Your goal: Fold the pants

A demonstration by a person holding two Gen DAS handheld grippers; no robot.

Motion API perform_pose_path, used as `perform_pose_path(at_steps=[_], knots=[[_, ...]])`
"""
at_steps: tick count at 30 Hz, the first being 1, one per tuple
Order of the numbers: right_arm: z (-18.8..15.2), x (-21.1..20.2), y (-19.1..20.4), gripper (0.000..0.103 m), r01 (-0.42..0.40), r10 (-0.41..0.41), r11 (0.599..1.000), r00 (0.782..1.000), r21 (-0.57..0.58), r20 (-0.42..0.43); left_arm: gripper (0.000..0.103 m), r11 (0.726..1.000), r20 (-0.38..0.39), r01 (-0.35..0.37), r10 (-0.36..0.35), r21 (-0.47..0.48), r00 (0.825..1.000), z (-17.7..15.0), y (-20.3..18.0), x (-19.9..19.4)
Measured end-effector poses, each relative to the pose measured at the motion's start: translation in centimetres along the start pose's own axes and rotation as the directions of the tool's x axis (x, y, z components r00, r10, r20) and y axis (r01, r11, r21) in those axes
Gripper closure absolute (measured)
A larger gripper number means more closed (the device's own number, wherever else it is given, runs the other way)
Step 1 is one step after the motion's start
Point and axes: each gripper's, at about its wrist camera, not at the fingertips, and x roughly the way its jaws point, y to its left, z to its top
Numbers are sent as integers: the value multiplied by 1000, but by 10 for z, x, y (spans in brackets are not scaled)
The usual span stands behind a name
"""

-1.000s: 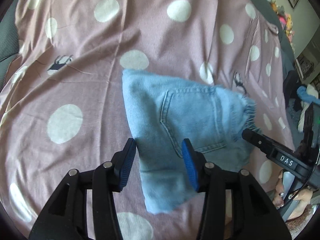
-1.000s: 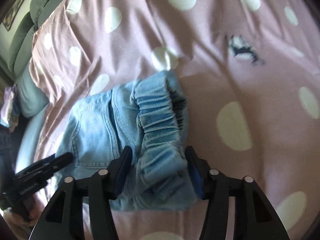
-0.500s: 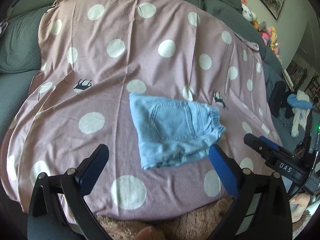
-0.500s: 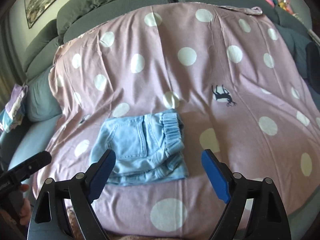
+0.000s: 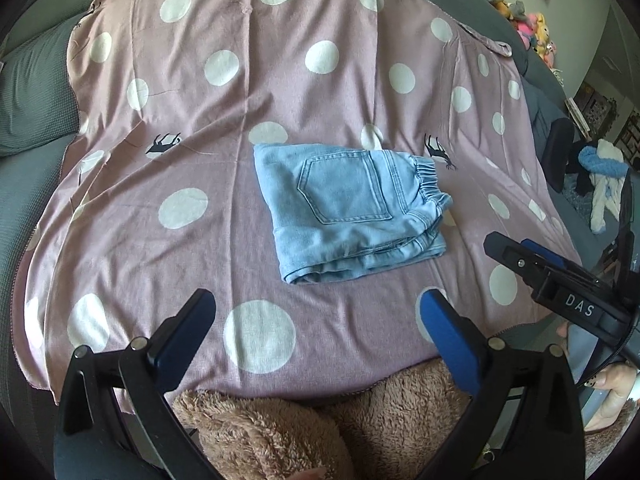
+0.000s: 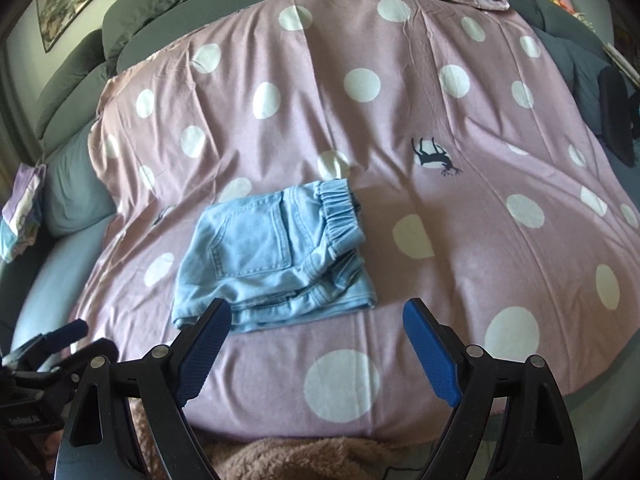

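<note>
Soft daylight fills both my wrist views, bright and even on the pink sheet, with a faint shadow beside the pants in my right view. The fisheye bends everything toward the dark round borders. My left view is sharp at centre, while the far left edge of my right view smears.
</note>
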Motion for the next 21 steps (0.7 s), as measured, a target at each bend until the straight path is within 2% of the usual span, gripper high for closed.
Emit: perform_pose_path(at_steps=[13, 21], knots=[[-1, -5, 3, 16, 54, -54, 998, 998, -23, 16, 1, 999, -26, -31, 31, -14, 999, -2, 3, -3], [-2, -6, 5, 16, 26, -26, 999, 1000, -28, 13, 1, 1000, -24, -25, 25, -12, 999, -3, 1, -7]])
